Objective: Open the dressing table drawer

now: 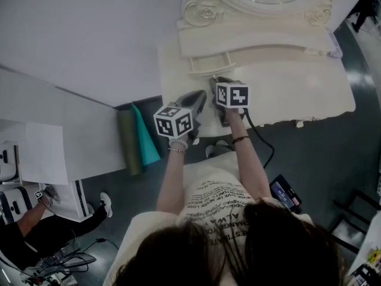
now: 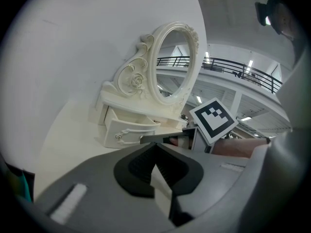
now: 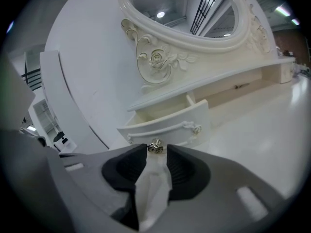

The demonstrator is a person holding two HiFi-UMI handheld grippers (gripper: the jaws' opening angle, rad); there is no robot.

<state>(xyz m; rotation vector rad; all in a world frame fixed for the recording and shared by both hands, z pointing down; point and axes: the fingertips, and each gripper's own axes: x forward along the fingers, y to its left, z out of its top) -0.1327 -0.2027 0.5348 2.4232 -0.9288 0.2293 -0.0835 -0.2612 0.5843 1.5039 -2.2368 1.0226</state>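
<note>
Of the two grippers, the right gripper (image 3: 156,152) has its jaws a narrow way apart, with a small metal knob (image 3: 155,147) sitting between their tips; a sliver of gap shows beside the knob, so the pads do not seem to press on it. The left gripper (image 2: 155,147) has its jaws closed tip to tip with nothing between them. It hovers over the tabletop just beside the right gripper, whose marker cube (image 2: 214,121) fills the middle of the left gripper view.

That knob belongs to the drawer (image 3: 167,125), a small cream drawer with a curved, scroll-trimmed front. It stands pulled partway out of its slot, its inside open to view from above. It sits under the low shelf at the left end of the mirror stand, as the head view shows (image 1: 208,62), directly ahead of the right gripper (image 1: 214,81).

Above the shelf rises an oval mirror (image 3: 184,13) in a carved frame with a rose ornament. Stand and drawer rest at the back of the dressing table (image 1: 297,82), whose cream top reaches toward the person. The left gripper (image 1: 200,98) hangs over the table's front left part.

A black cable (image 1: 263,143) trails from the right gripper down past the table's edge. On the floor left of the table lean a green roll (image 1: 127,142) and a teal one (image 1: 146,137).
</note>
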